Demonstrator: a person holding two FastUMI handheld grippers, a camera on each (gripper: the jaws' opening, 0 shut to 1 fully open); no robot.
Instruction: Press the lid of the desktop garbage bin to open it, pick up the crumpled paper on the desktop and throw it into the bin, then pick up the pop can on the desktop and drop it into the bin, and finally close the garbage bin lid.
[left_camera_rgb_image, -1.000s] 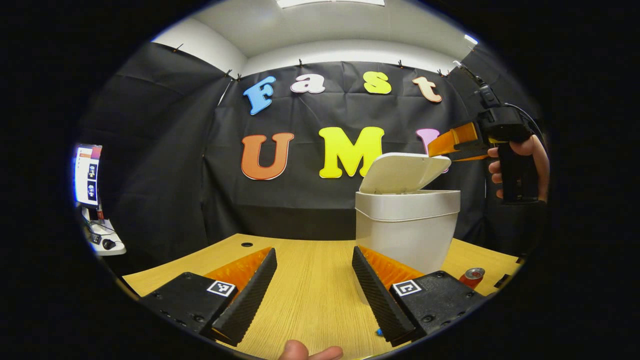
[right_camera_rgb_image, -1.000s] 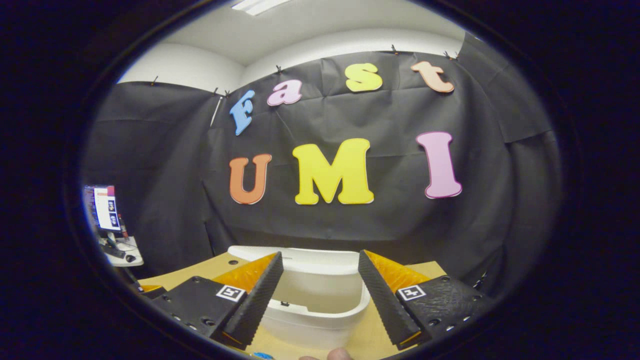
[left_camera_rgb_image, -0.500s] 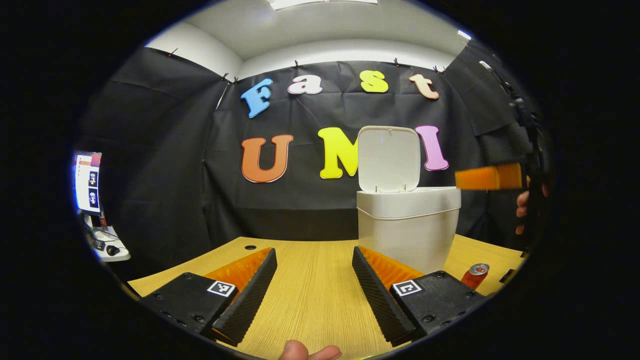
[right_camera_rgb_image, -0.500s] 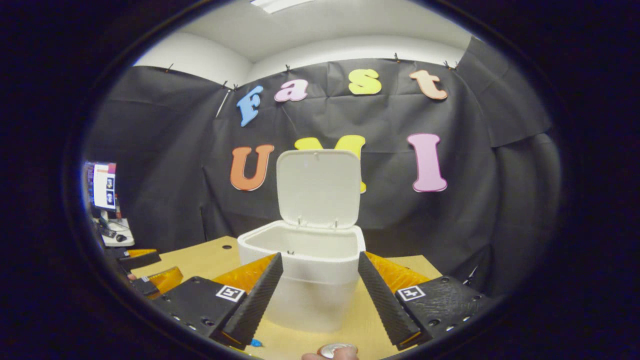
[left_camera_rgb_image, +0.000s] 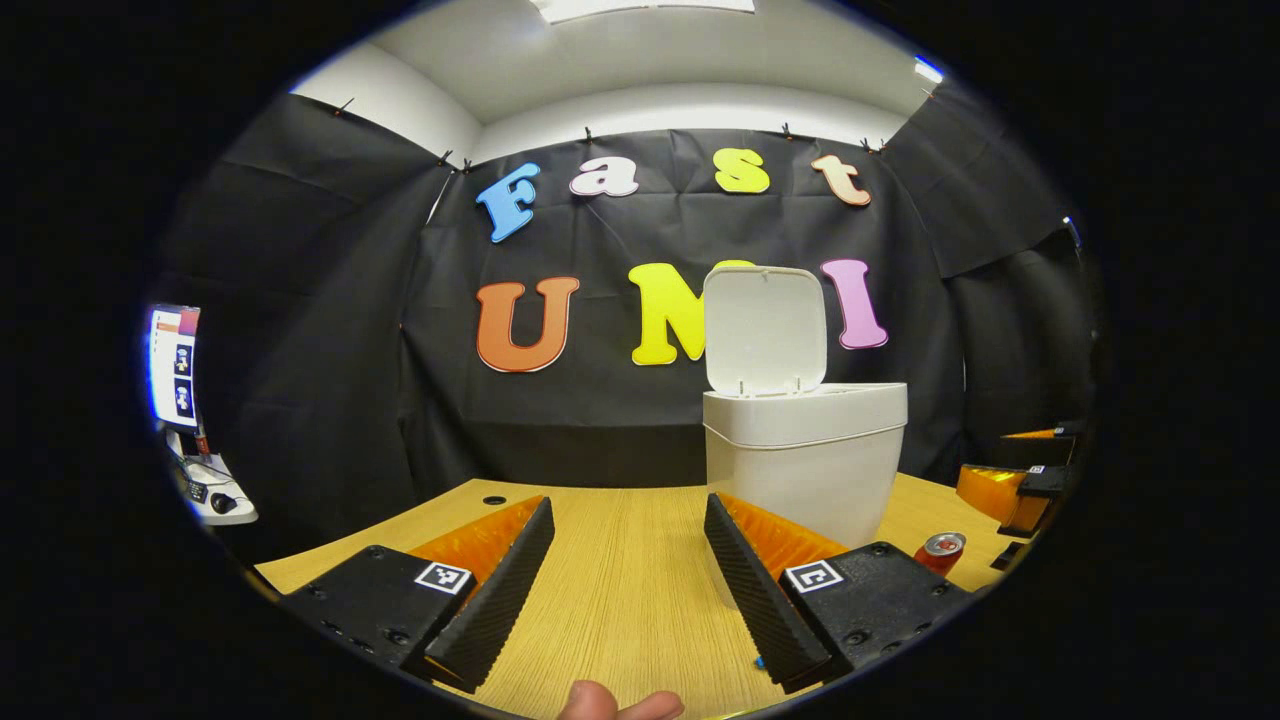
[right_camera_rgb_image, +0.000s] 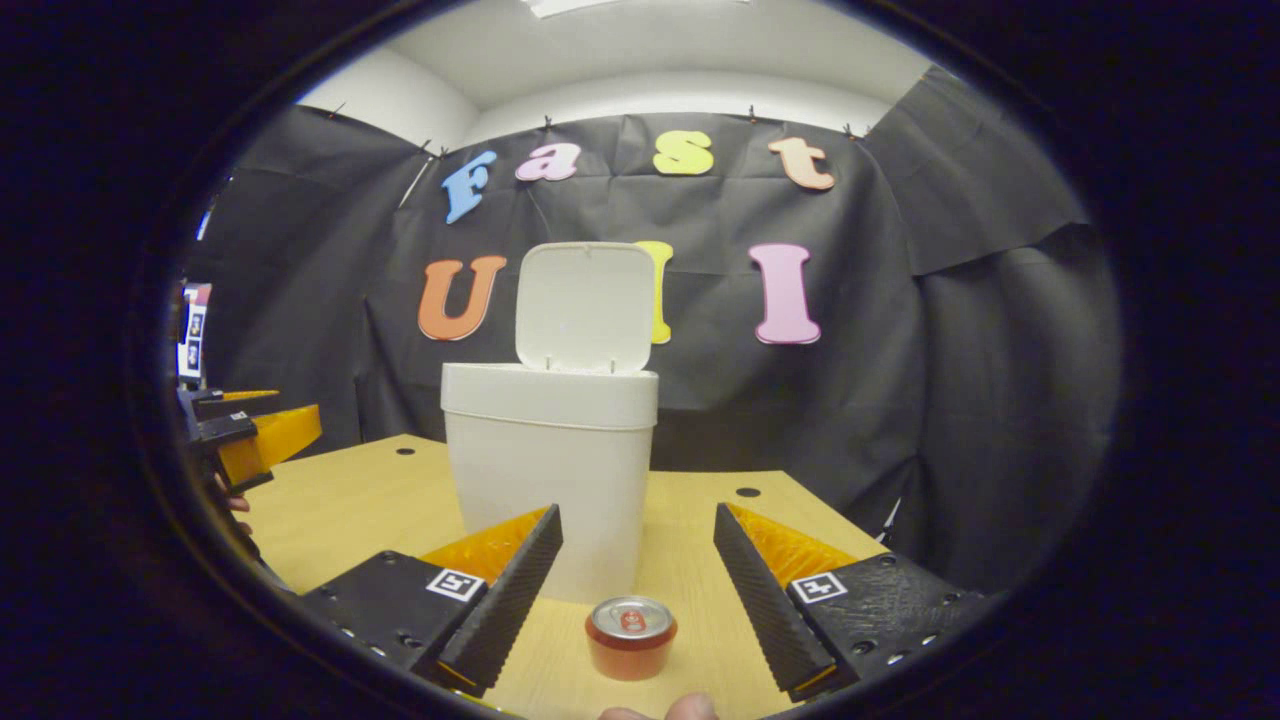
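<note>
Standing ahead of both claws on the desk (right_camera_rgb_image: 330, 500), the white bin (right_camera_rgb_image: 550, 470) has its lid (right_camera_rgb_image: 585, 305) upright; its inside is hidden. The right gripper (right_camera_rgb_image: 638, 570) and left gripper (left_camera_rgb_image: 628, 565) are wide open, empty. The pop can (right_camera_rgb_image: 631, 637) sits between the right fingers; a careless low reach could likely tip it. Crumpled paper unseen.
</note>
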